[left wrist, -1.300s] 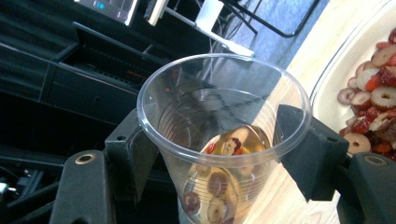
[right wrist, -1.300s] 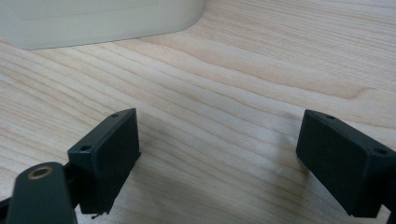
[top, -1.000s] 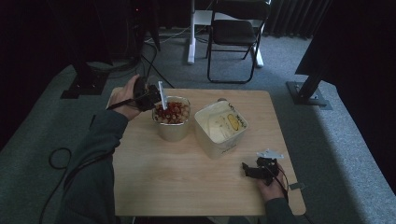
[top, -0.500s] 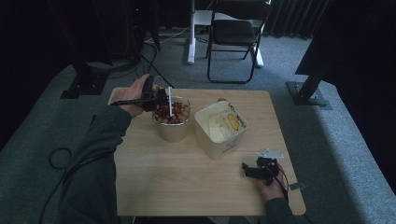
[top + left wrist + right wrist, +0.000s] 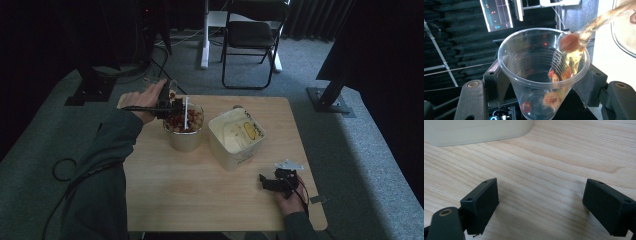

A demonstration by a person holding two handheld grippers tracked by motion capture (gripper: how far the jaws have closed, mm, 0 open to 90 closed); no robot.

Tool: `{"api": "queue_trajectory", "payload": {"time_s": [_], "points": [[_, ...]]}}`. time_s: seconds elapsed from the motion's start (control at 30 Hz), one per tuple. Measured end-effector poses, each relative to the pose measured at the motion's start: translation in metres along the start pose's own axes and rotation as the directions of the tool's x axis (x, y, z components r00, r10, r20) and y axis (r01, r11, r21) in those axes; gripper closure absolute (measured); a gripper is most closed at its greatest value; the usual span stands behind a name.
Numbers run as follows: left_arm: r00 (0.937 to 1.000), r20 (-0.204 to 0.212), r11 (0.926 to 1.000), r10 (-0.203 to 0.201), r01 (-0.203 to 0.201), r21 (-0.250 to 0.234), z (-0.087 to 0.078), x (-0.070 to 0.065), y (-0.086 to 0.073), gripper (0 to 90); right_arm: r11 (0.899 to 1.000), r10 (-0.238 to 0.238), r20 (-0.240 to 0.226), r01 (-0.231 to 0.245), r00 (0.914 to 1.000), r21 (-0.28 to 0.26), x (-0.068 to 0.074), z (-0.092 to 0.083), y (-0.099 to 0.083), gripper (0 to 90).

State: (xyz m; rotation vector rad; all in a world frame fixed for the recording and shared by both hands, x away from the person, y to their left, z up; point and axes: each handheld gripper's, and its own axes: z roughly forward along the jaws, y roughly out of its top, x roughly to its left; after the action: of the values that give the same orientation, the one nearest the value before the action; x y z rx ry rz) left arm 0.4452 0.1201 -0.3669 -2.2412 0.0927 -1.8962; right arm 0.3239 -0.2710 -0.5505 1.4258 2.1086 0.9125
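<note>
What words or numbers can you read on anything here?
None can be read.
Cream tub: dark print along its rim and front wall, too small and blurred.
Screen behind the clear cup: coloured lines and marks, too blurred.

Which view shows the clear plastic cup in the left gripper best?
The left gripper view: the clear plastic cup sits close up between the jaws, tipped, with round reddish pieces inside and at its rim. In the high view the left gripper hangs at the rim of the bowl; the cup itself is hard to make out there.
</note>
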Motion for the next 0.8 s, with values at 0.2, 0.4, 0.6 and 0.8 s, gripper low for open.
{"api": "queue_trajectory", "payload": {"time_s": [0.2,0.4,0.6,0.8], "points": [[0.9993,-0.019,0.9995,0.031,-0.031,0.006,-0.0003,-0.0013,-0.0009,35.4,1.000,0.000,0.000,0.000,1.0000,0.000,0.0000,0.0000,0.0000,12.8],[0.9990,-0.027,0.9993,0.036,-0.036,0.004,-0.0005,-0.0021,-0.0011,35.8,1.000,-0.001,0.000,0.001,1.0000,0.000,0.0000,0.0000,0.0000,12.8],[0.9978,-0.034,0.9984,0.056,-0.056,0.012,-0.0012,-0.0015,-0.0016,36.4,1.000,0.000,0.000,0.000,1.0000,0.000,0.0000,0.0000,0.0000,12.8],[0.9968,-0.037,0.9974,0.070,-0.070,0.016,-0.0012,-0.0025,-0.0023,36.4,1.000,0.000,0.000,0.000,1.0000,0.000,0.0000,0.0000,0.0000,12.8]]}}
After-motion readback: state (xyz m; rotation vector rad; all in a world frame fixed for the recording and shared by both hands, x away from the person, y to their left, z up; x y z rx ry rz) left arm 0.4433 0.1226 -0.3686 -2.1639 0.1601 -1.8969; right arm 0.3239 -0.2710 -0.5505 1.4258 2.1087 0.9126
